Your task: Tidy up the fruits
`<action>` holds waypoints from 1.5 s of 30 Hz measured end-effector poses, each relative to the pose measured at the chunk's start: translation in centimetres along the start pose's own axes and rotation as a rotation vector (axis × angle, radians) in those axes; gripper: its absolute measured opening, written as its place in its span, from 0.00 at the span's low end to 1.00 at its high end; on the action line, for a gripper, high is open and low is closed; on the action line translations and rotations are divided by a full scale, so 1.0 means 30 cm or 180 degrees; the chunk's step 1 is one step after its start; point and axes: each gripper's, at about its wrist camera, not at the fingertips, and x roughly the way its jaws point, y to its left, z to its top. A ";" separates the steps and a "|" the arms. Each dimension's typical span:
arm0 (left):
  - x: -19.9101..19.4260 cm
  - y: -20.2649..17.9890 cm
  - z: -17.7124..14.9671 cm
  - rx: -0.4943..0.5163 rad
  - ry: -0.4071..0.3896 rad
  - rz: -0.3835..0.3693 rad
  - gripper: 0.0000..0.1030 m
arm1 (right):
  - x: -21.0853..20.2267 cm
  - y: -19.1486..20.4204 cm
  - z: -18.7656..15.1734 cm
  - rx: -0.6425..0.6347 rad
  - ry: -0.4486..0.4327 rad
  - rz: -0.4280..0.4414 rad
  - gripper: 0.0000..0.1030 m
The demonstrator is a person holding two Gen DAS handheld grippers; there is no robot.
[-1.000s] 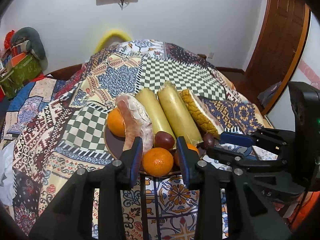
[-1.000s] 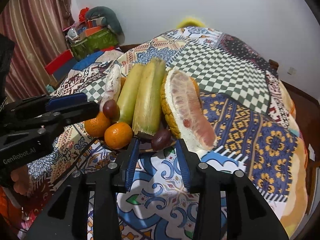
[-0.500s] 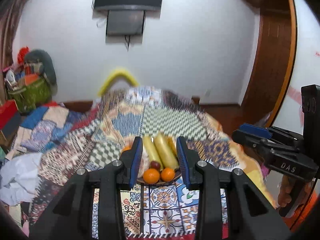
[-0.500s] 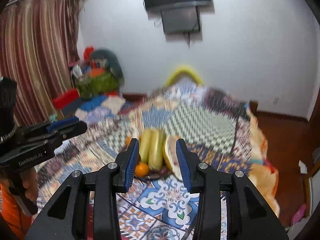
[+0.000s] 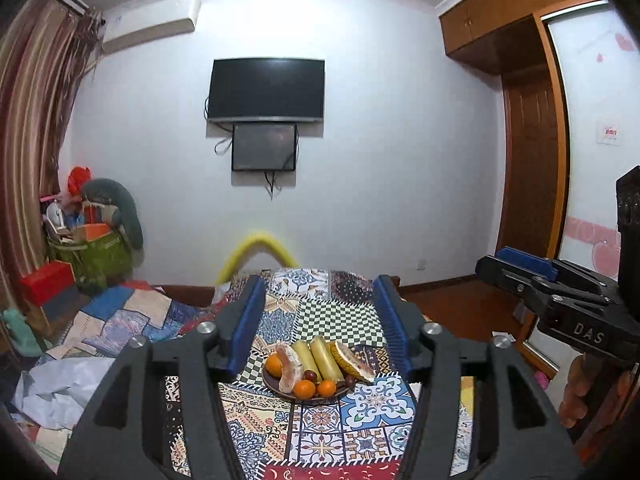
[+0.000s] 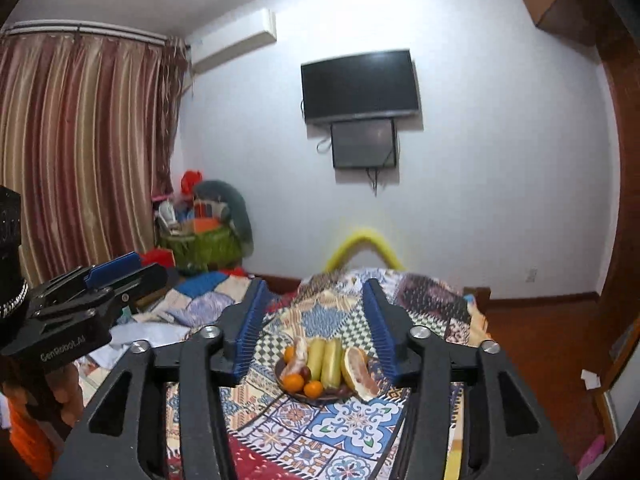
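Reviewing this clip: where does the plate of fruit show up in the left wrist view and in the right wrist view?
Left wrist: the plate of fruit sits low centre on the patterned quilt, framed between that gripper's fingers.
Right wrist: the plate of fruit is low centre, again between the fingers.
Shared landmark: the wall television, above and behind the plate.

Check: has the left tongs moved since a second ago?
Yes. The left tongs has pulled up and back from the fruit plate, jaws just opening, nothing between them.
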 end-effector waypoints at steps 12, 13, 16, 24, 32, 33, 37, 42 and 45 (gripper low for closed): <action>-0.114 -0.019 -0.008 -0.0004 -0.0154 0.0078 0.87 | -0.068 0.048 -0.007 -0.0032 -0.0216 -0.0224 0.86; -0.119 -0.020 -0.009 -0.0008 -0.0157 0.0091 0.90 | -0.071 0.048 -0.008 -0.0032 -0.0220 -0.0239 0.88; -0.128 -0.021 -0.010 -0.0027 -0.0173 0.0090 0.94 | -0.088 0.050 -0.008 -0.0018 -0.0252 -0.0295 0.99; -0.151 -0.031 -0.016 -0.0031 -0.0214 0.0130 0.98 | -0.115 0.054 -0.023 -0.0048 -0.0271 -0.0374 1.00; -0.156 -0.043 -0.017 0.0011 -0.0249 0.0115 0.99 | -0.130 0.050 -0.041 -0.0039 -0.0255 -0.0381 1.00; -0.157 -0.046 -0.018 0.0018 -0.0252 0.0114 0.99 | -0.131 0.048 -0.042 -0.0032 -0.0253 -0.0377 1.00; -0.160 -0.056 -0.021 0.0039 -0.0263 0.0110 0.99 | -0.134 0.043 -0.040 -0.0020 -0.0242 -0.0369 1.00; -0.162 -0.059 -0.019 0.0038 -0.0261 0.0093 0.99 | -0.140 0.042 -0.040 -0.0007 -0.0237 -0.0369 1.00; -0.163 -0.061 -0.017 0.0044 -0.0263 0.0092 0.99 | -0.143 0.042 -0.036 0.0005 -0.0232 -0.0365 1.00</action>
